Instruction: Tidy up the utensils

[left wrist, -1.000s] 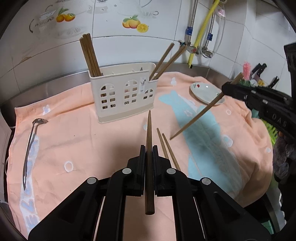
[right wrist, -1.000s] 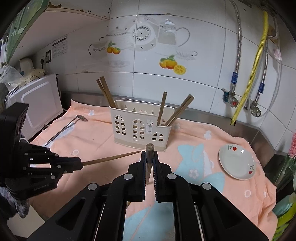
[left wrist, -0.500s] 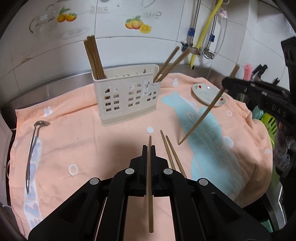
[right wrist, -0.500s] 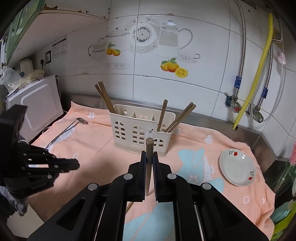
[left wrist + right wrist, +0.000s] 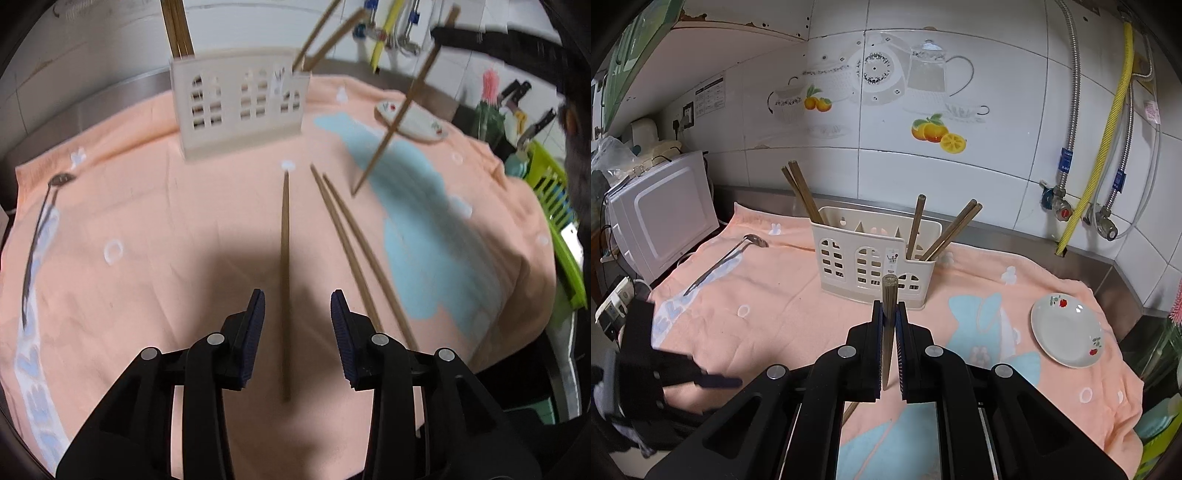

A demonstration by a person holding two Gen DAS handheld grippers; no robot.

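The left gripper [image 5: 297,321] stands wide apart around a chopstick [image 5: 284,280] lying on the orange cloth [image 5: 147,229], while the right gripper [image 5: 887,347] pinches an upright chopstick [image 5: 888,325] before the holder [image 5: 864,258].

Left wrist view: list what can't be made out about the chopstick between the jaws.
- Chopstick: motion blur hides whether it touches the towel.
- Its near end: smeared and in shadow.
- Left gripper stands open.
- Right wrist view: left gripper blurred, this chopstick not visible.
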